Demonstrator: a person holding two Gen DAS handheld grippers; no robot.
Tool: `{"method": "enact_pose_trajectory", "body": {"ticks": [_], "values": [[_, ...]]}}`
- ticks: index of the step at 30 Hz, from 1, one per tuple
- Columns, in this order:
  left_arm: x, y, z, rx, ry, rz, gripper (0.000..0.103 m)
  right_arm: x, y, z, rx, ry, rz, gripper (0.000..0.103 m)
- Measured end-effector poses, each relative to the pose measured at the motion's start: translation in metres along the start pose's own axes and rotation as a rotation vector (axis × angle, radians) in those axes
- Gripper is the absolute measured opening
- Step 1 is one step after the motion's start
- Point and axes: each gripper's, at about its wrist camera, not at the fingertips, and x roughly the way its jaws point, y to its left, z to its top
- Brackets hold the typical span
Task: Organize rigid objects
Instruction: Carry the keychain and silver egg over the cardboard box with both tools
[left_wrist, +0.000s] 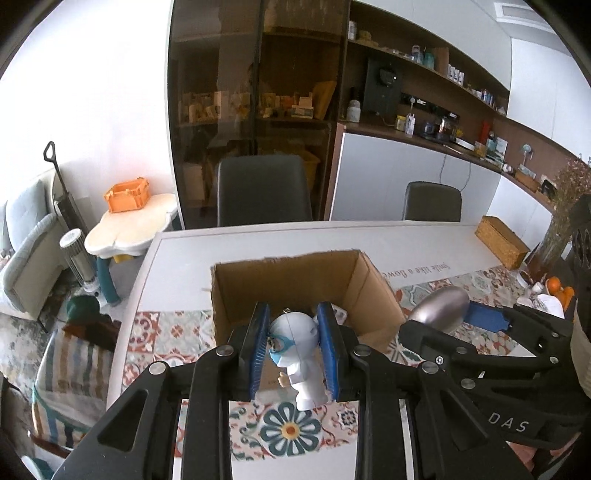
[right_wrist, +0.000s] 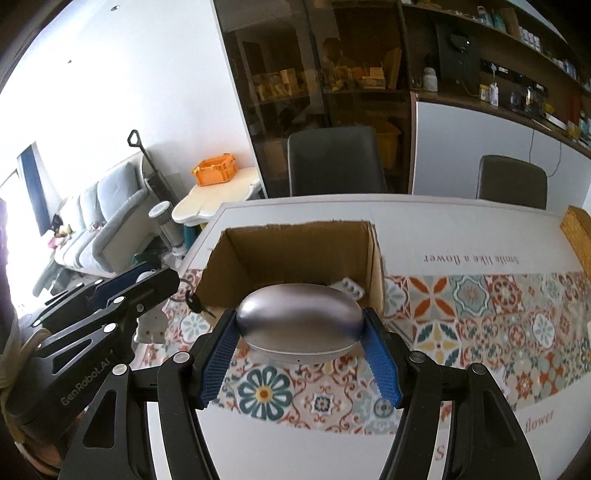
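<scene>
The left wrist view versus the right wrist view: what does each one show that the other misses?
Only the left wrist view shows the small white toy figure with blue goggles clamped in the left gripper, and the woven brown box in full.

Only the right wrist view shows the blister pack of pills clearly inside the box, a dark key beside it, and the grey sofa.

Both show the open cardboard box, the patterned tile tablecloth, and the smooth silver oval case gripped by the right gripper.
</scene>
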Motion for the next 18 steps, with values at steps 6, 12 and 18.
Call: {"method": "enact_pose_trajectory", "body": {"ticks": [6, 12, 18], "values": [[0.018, 0.003, 0.020, 0.015, -0.004, 0.012, 0.027, 0.016, -0.002, 0.020, -0.006, -0.007, -0.010, 0.066], [0.043, 0.011, 0.031, 0.007, 0.033, 0.013, 0.027, 0.035, -0.005, 0.038, -0.008, 0.009, -0.015, 0.066], [0.068, 0.018, 0.036, 0.003, 0.083, 0.024, 0.027, 0.061, -0.005, 0.050, -0.023, 0.048, -0.023, 0.066]]}}
